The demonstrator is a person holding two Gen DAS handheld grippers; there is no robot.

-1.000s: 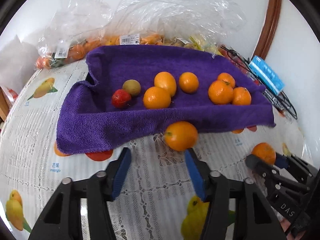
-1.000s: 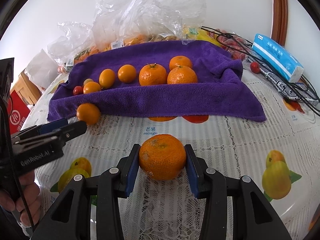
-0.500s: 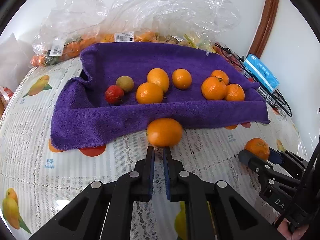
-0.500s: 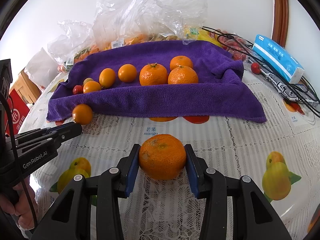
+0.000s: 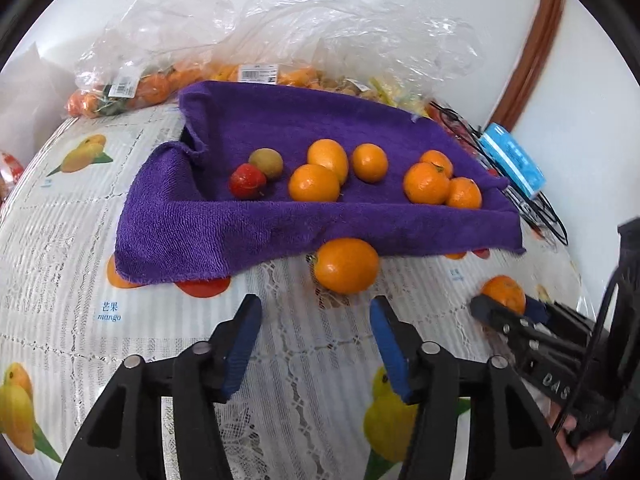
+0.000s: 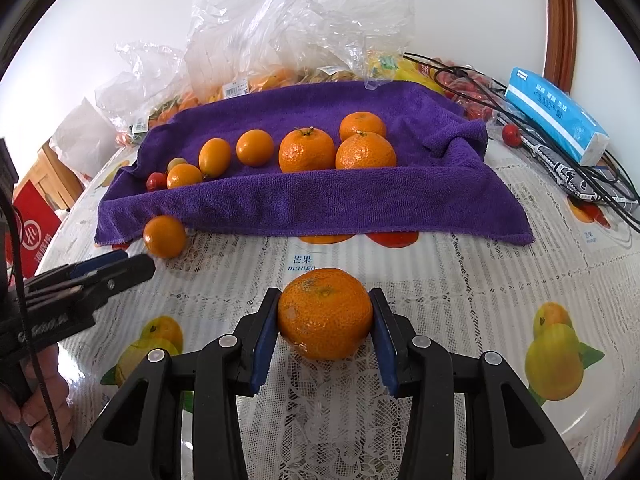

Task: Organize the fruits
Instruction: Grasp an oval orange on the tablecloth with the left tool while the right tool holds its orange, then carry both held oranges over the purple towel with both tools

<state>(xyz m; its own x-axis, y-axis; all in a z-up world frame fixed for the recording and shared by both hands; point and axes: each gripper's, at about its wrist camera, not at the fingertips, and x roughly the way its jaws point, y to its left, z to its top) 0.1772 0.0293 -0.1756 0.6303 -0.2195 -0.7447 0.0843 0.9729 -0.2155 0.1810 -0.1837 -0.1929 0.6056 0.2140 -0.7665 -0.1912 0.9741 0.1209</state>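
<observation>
A purple towel (image 5: 248, 224) (image 6: 320, 200) lies on the table and holds several oranges, mandarins (image 6: 307, 150), a red fruit (image 5: 247, 181) and a greenish one. A loose smooth orange (image 5: 346, 266) (image 6: 164, 236) sits on the tablecloth at the towel's front edge. My left gripper (image 5: 314, 342) is open, just short of that orange and empty. My right gripper (image 6: 325, 338) is shut on a large mandarin (image 6: 325, 314) (image 5: 504, 294) low over the tablecloth in front of the towel.
Clear plastic bags of fruit (image 5: 280, 40) pile up behind the towel against the wall. A blue tissue pack (image 6: 556, 116), black cables (image 6: 600, 188) and a small red fruit (image 6: 512, 134) lie at the right. A red box (image 6: 34, 232) stands beyond the table's left edge.
My left gripper opened again after being shut half a second ago, still behind the loose orange. My right gripper has stayed shut on the mandarin, nearly still.
</observation>
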